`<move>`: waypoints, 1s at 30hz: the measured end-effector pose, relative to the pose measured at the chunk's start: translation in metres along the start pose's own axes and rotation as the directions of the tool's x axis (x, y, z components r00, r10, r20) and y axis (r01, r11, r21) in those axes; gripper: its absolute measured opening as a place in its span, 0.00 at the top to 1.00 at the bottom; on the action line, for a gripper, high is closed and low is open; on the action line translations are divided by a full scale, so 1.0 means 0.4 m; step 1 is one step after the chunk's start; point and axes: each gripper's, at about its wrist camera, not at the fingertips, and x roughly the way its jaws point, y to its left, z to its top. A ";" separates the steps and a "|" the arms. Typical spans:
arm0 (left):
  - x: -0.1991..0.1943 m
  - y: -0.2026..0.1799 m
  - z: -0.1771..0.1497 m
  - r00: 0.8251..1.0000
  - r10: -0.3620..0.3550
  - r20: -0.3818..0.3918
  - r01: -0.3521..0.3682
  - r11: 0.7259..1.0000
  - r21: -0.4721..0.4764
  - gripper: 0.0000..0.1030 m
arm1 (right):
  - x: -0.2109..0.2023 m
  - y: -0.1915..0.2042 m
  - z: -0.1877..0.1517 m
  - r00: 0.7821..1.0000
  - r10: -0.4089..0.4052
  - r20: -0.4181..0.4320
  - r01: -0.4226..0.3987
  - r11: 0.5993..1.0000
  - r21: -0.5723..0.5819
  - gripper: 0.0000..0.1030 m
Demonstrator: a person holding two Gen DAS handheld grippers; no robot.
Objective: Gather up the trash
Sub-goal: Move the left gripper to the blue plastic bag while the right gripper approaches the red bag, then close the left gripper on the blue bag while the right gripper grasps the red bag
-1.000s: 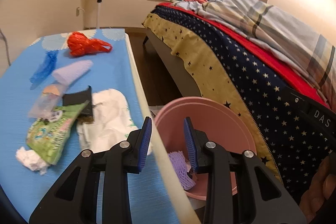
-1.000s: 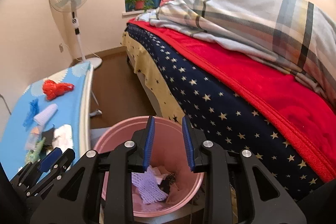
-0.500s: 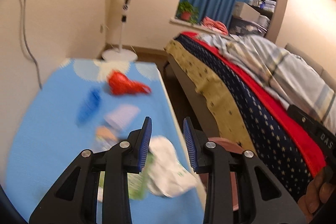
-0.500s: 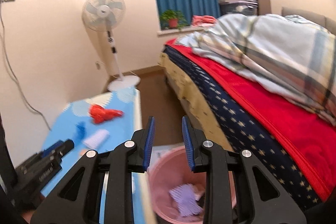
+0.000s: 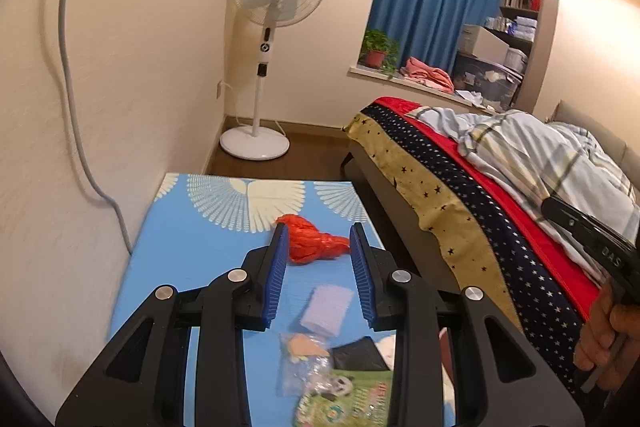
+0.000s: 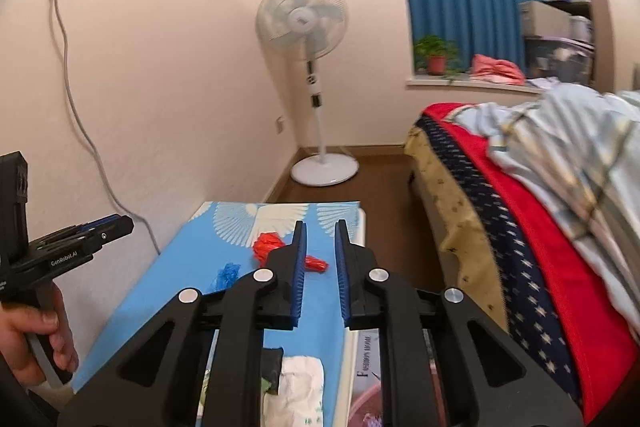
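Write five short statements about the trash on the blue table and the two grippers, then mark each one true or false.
1. The left gripper is open and holds nothing. True.
2. The crumpled red plastic bag lies farther up the blue tablecloth than the lilac foam sleeve. True.
3. The right gripper is shut on the red bag. False: its jaws stand apart with nothing between them.
4. The white pedestal fan stands on the table. False: its round base rests on the brown floor beyond the table's far end.
5. A small crumpled blue wrapper lies on the tablecloth, left of the red bag in the right wrist view. True.
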 end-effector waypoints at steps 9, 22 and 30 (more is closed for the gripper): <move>0.188 0.165 -0.108 0.994 0.017 -0.111 -0.023 0.998 -0.050 0.69 | 0.290 -0.007 -0.074 0.991 0.086 -0.102 -0.090 0.995 -0.037 0.86; 0.336 0.254 -0.200 0.980 -0.007 -0.199 -0.016 0.993 -0.116 0.69 | 0.615 0.033 -0.162 0.960 0.159 -0.229 -0.183 0.979 -0.088 0.58; 0.386 0.266 -0.229 0.971 -0.019 -0.237 -0.014 0.990 -0.140 0.57 | 0.715 0.042 -0.191 0.948 0.148 -0.282 -0.186 0.976 -0.112 0.48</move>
